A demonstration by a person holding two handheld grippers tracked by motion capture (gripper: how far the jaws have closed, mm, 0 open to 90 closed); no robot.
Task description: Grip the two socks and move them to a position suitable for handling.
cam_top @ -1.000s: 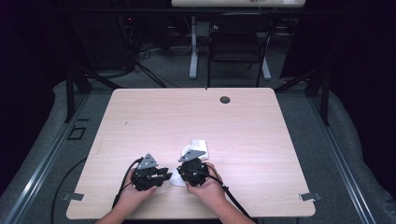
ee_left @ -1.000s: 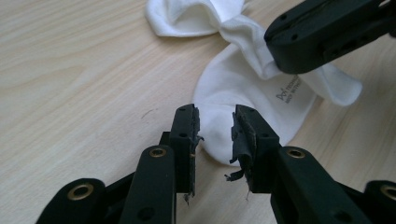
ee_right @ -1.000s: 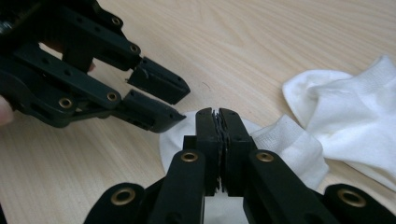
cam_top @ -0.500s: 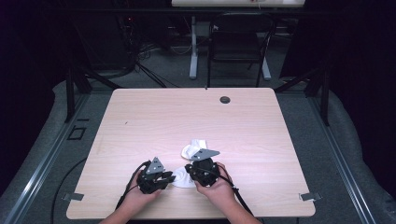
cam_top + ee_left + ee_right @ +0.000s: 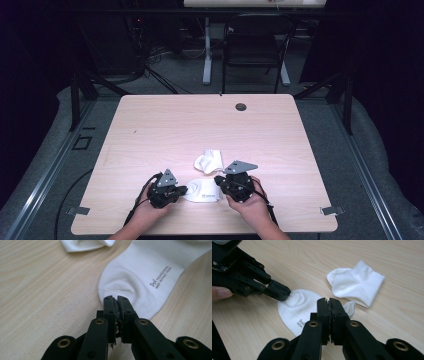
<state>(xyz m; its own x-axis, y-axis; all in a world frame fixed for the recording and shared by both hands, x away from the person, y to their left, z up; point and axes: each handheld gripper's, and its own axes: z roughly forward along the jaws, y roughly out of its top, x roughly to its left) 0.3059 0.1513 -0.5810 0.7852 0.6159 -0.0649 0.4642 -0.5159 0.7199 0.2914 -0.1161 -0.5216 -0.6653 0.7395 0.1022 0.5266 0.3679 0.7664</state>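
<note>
A flat white sock (image 5: 202, 190) with grey printed lettering (image 5: 160, 277) lies near the table's front edge, between my two grippers. My left gripper (image 5: 184, 190) is shut on its rounded left end (image 5: 117, 298), and the fabric wrinkles around the tips (image 5: 284, 293). My right gripper (image 5: 218, 180) is shut at the sock's right end (image 5: 329, 300), where a small flap of fabric (image 5: 349, 307) sticks up beside the jaws. A second white sock (image 5: 209, 161), short and crumpled, lies just beyond them (image 5: 355, 283).
The light wooden table (image 5: 165, 130) has a dark round grommet (image 5: 241, 106) near its far edge. A black chair (image 5: 250, 50) and a table leg stand on the floor behind. Both hands rest close to the front edge.
Both hands have shifted a little to the right and spread apart. The lettered sock now lies stretched out flat between the two grippers.
</note>
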